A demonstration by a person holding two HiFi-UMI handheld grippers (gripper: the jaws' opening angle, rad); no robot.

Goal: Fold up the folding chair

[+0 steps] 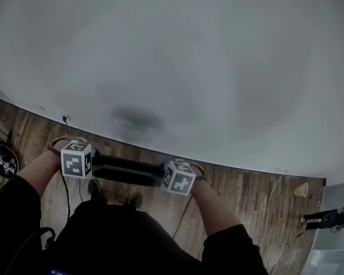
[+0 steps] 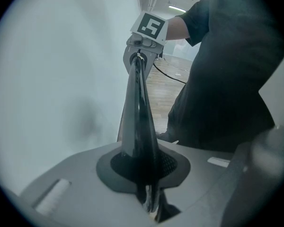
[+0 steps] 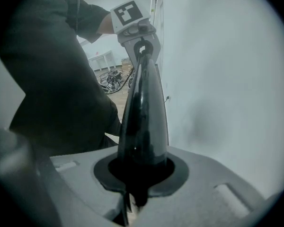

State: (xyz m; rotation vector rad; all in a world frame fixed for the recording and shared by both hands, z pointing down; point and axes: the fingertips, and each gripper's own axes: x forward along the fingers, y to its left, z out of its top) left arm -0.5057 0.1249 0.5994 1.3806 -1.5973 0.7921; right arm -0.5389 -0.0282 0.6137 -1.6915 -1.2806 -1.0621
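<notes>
Left claw [image 2: 149, 205] and right claw [image 3: 132, 200] each clamp an end of the black chair [image 1: 129, 172]. Right of the chair, a cup [image 1: 301, 189] stands on the floor [image 1: 241, 196], its contents indiscernible.

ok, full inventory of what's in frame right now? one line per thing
bar: 1, glossy black, likely part of the chair, held level between the two grippers
wall: 1, white, straight ahead, fills most of the head view
floor: 1, brown wood planks, below the wall
cup: 1, tan, on the floor by the wall, right
black cable: 1, black, runs from the wall down across the floor, left
white cable: 1, white, on the floor, right
device: 1, black, floor at far right, too small to identify
shoes: 2, dark, under the bar
forearms: 2, bare, dark sleeves
left gripper: 1, grey, shut on the bar
right gripper: 1, grey, shut on the bar
</notes>
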